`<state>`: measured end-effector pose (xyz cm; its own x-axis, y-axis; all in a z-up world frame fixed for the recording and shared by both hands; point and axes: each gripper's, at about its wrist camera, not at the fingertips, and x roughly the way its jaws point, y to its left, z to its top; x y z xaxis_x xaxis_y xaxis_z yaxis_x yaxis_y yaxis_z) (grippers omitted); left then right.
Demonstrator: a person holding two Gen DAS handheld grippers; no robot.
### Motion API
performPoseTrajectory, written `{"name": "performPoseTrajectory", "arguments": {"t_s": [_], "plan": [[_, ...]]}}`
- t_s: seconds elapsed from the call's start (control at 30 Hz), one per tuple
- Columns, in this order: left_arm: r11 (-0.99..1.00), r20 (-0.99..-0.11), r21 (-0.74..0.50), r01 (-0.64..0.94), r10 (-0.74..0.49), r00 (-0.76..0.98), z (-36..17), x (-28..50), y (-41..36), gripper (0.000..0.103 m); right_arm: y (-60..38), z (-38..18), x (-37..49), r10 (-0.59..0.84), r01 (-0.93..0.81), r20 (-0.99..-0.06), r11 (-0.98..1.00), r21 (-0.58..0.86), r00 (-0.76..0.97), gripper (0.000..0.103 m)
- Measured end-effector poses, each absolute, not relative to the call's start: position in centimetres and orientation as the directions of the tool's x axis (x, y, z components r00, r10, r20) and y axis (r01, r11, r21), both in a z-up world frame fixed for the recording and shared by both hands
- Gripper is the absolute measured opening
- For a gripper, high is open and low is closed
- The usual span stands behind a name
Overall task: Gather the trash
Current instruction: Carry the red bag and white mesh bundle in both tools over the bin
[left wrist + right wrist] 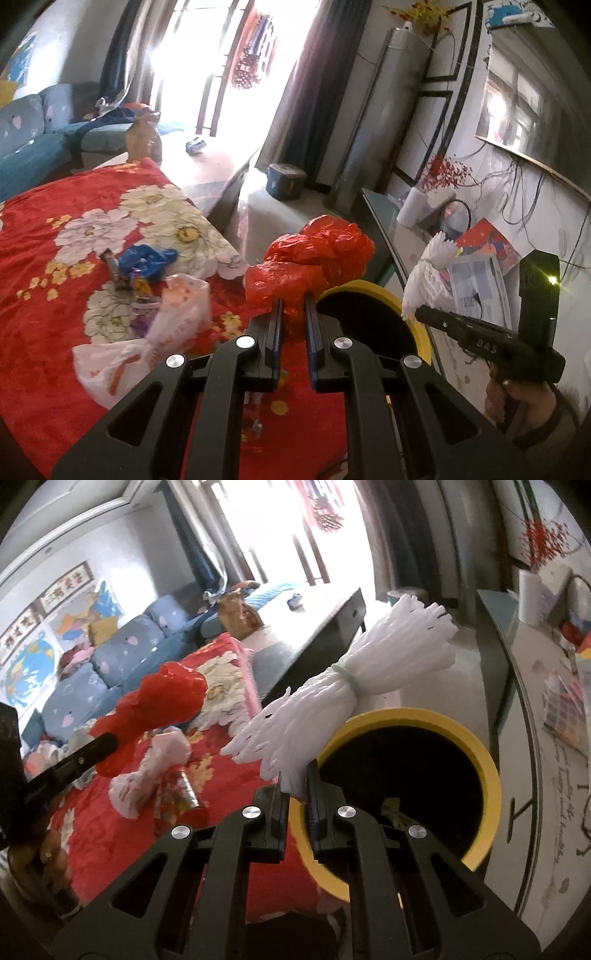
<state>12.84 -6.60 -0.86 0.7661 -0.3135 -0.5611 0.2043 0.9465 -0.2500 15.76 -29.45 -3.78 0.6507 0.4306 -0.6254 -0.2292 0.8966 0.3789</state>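
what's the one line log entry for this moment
left gripper: shut on red bag | right gripper: shut on white foam bundle | both near yellow bin | white bag on blanket

Home living rm, blue sofa (110, 664), curtains (310, 92), wall maps (33, 657)

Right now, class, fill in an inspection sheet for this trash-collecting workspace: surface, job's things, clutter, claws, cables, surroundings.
Surface: red floral blanket.
Job's things: yellow-rimmed bin, dark inside; red plastic bag; white foam netting bundle.
Clutter: white plastic bag, blue wrapper, foil snack wrappers on the blanket.
Claws: left claw shut on the red bag; right claw shut on the netting.
Cables: wires along the wall.
Surroundings: blue sofa, bright window.
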Motion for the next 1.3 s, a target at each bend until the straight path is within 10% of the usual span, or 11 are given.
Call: {"name": "performPoseTrajectory", "arguments": {"t_s": [1.3], "plan": [[0.939,-0.658,-0.167,0.301,-0.334,0.675,-4.4,16.7,-15.5,0.011,-35.1,-8.3,16.9,0.375,-0.093,-0.679,0.906,0.413,0.631,0.006]]}}
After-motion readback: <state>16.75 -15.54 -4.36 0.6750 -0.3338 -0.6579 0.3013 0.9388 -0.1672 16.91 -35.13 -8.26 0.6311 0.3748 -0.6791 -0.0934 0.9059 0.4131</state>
